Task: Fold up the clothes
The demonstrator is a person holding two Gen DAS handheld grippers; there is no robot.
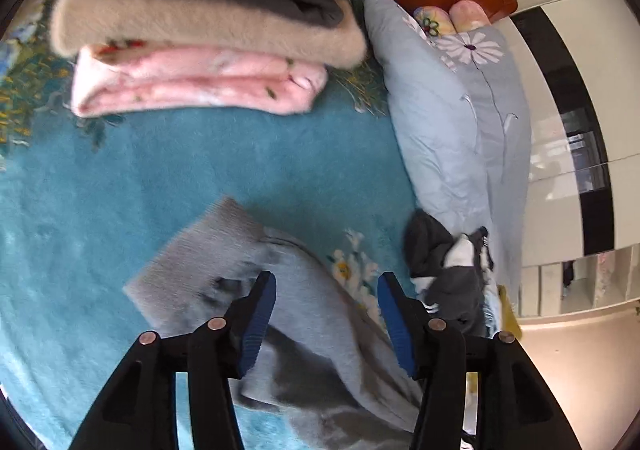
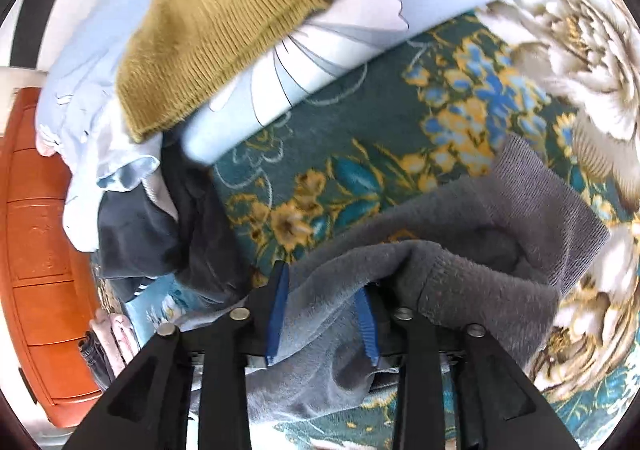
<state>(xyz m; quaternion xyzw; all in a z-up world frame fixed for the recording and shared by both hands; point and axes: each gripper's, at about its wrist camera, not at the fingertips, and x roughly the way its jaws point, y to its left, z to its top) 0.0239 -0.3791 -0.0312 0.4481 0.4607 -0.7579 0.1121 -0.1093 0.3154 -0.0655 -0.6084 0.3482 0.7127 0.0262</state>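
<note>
A grey fleece garment lies crumpled on the teal floral bedspread, its ribbed cuff toward the middle. My left gripper is open just above it, one blue-padded finger on each side of the cloth. In the right wrist view the same grey garment bunches between my right gripper's fingers; the right gripper is shut on a fold of it.
A stack of folded clothes, grey, beige and pink, sits at the back left. A light blue flowered quilt runs along the right. A dark garment lies beside it. A mustard knit rests on the quilt. An orange wooden headboard stands behind.
</note>
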